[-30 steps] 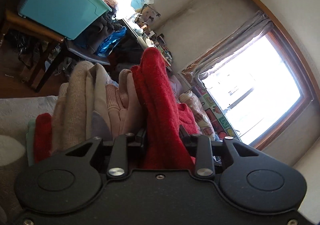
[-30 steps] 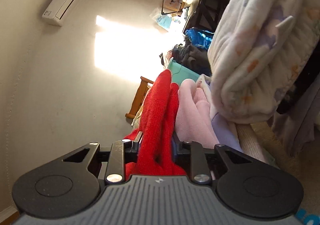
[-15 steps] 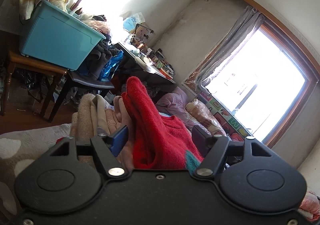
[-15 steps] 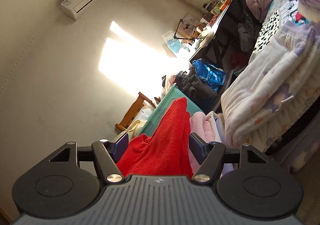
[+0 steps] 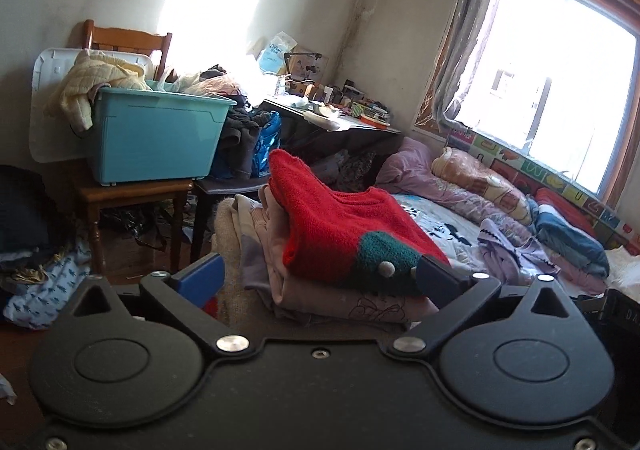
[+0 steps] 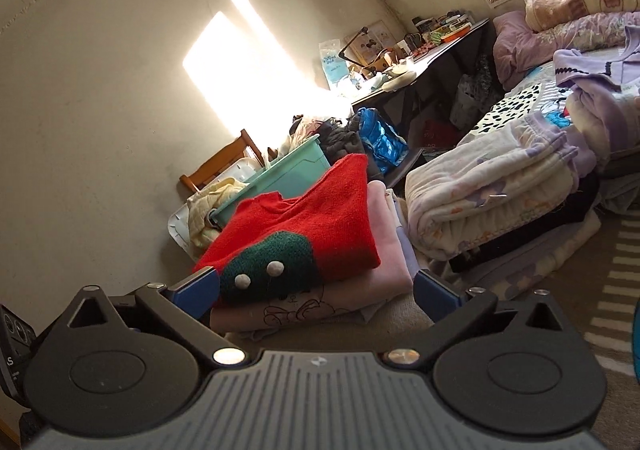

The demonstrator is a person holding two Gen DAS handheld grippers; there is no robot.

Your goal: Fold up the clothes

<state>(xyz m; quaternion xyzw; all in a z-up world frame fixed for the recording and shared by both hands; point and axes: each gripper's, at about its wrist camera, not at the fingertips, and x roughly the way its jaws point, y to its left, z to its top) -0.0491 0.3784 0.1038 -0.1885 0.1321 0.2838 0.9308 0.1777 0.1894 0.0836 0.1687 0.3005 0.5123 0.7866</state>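
**Red sweater lay folded on top of the stack**

The folded red knitted sweater with a dark green patch and pale bobbles [image 5: 344, 226] [image 6: 304, 222] rested on top of a pile of folded pink and lilac garments [image 5: 320, 298] [image 6: 320, 298]. The left gripper [image 5: 320, 276] had its jaws opening wide, the pads clear of the wool. The right gripper [image 6: 316, 290] was likewise opening, nothing pinched. Behind the pile, a turquoise plastic tub [image 5: 156, 138] sat on a wooden chair [image 5: 128, 194].

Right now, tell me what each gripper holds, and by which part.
Nothing: left gripper and right gripper are opening, clear of the red sweater on the stack.
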